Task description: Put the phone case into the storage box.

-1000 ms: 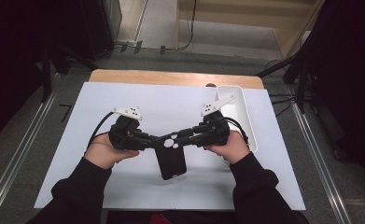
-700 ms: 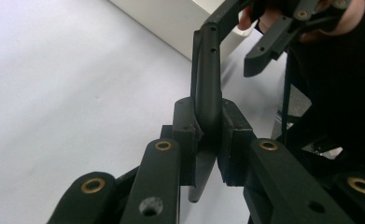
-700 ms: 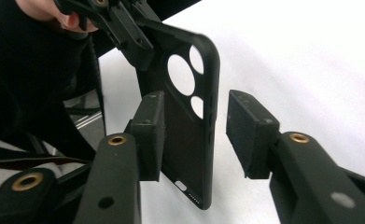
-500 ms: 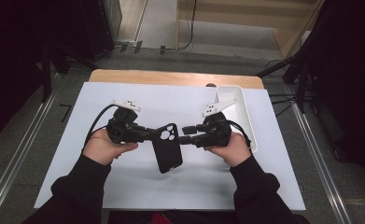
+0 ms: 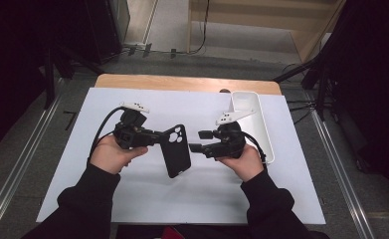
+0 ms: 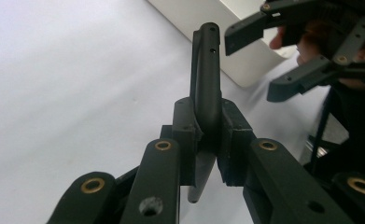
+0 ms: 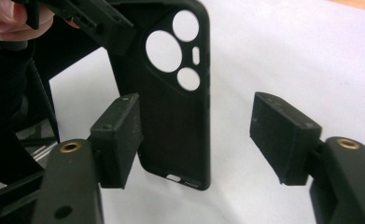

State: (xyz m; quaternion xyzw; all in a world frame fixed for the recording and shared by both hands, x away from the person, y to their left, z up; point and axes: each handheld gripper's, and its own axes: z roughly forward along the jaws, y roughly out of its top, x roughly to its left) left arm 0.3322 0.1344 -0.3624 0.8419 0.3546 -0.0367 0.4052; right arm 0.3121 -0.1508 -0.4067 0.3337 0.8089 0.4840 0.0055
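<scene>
A black phone case (image 5: 176, 151) with round camera holes hangs above the white mat, gripped near its camera end. My left gripper (image 5: 158, 135) is shut on its edge; in the left gripper view both pads (image 6: 230, 135) press the thin case (image 6: 207, 79) edge-on. My right gripper (image 5: 198, 141) sits just right of the case with its jaws apart. They have just been opening, and nothing is pressed between them. In the right gripper view the case (image 7: 175, 93) stands upright just beyond the pads (image 7: 283, 135), untouched. The right gripper (image 6: 264, 60) appears open past the case's far end.
A long white tray (image 5: 254, 119) lies at the right of the white mat (image 5: 132, 199), behind my right hand. The wooden table edge (image 5: 182, 82) runs along the back. Dark floor and metal rails flank the table.
The right gripper has opened, let go of the case and drawn back to the right. The left gripper keeps its hold and has tipped the case up a little.
</scene>
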